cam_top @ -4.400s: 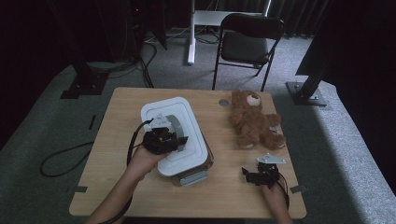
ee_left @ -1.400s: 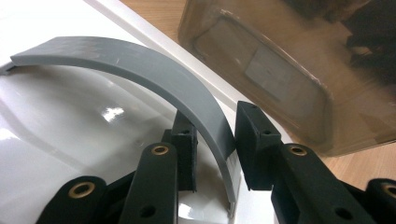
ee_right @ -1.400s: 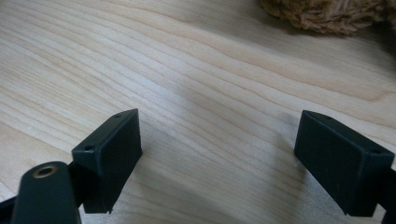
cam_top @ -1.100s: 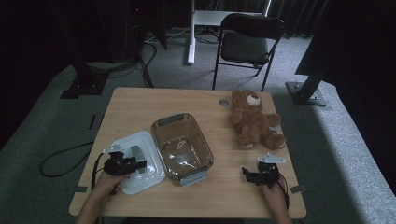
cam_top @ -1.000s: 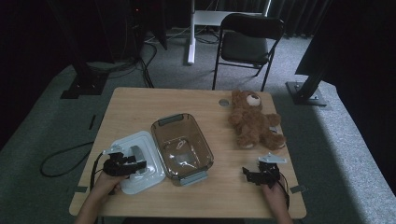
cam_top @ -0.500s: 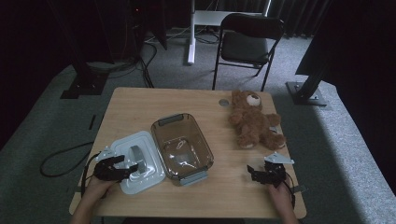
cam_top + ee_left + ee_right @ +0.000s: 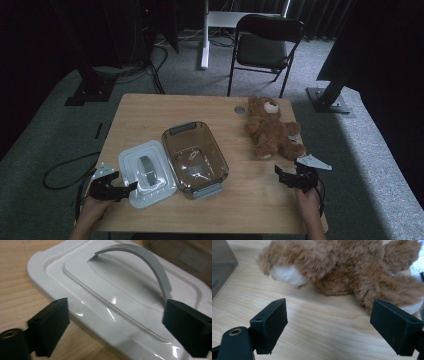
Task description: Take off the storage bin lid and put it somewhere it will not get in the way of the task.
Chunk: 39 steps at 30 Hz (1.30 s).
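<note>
Since the lid (image 7: 147, 172) came off the container (image 7: 195, 157), I've drawn my left gripper (image 7: 131, 188) back to the table (image 7: 150, 115) edge, my right gripper (image 7: 281, 175) nearer the teddy bear (image 7: 270, 127). Left gripper view: jaws spread before the lid's grey handle (image 7: 147, 260). Right gripper view: jaws wide apart, the bear's legs just ahead.

Pale wooden desk (image 7: 150, 115), light tan with fine darker grain lines. Glossy white plastic rectangular lid (image 7: 146, 173) with a grey arched handle (image 7: 147, 262). Smoky brown translucent rectangular container (image 7: 195, 157), grey tabs at both short ends. Fluffy golden-brown plush teddy bear (image 7: 270, 129), cream-white muzzle and paw soles. Matte black gripper fingers (image 7: 269, 323). Grey carpet floor (image 7: 50, 150). Black folding chair (image 7: 262, 47).
</note>
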### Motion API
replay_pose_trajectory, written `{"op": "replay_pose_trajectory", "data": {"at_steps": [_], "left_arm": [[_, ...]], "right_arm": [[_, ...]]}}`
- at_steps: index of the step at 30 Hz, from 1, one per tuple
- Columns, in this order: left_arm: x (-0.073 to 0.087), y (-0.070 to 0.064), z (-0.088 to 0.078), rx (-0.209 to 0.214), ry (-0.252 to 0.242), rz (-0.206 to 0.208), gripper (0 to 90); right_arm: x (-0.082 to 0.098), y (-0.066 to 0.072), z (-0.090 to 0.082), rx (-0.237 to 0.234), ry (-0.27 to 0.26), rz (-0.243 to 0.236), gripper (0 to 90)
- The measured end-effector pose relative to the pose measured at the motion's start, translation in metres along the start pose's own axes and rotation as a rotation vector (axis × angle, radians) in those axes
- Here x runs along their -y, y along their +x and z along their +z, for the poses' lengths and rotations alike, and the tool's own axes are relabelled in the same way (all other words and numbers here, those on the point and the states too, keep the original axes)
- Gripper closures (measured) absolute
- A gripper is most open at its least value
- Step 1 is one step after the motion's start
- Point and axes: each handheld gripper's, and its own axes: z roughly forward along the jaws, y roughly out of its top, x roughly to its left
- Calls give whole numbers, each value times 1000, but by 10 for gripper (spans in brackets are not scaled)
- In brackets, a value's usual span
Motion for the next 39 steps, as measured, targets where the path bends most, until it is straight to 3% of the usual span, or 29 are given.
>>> {"op": "replay_pose_trajectory", "data": {"at_steps": [5,8,10,17,24,31,36,39], "left_arm": [[7,1,-7,-67,-1,4,26],[13,1,-8,-130,-1,-4,26],[17,2,-9,-176,-4,-7,26],[25,10,-10,-197,-6,-29,26],[29,18,-10,-259,-1,-80,26],[29,23,-8,-316,40,-108,27],[29,21,-7,-331,53,-92,27],[28,19,-5,-331,61,-79,27]], "right_arm": [[-10,-4,0,11,-4,59,119],[-16,-8,2,-31,-24,79,105],[-21,-8,4,-4,-25,80,105],[-41,-13,12,14,-35,90,105],[-62,-23,22,24,-45,117,105],[-82,-30,40,48,-35,139,105],[-95,-33,58,38,-7,178,105],[-102,-32,68,55,19,179,105]]}}
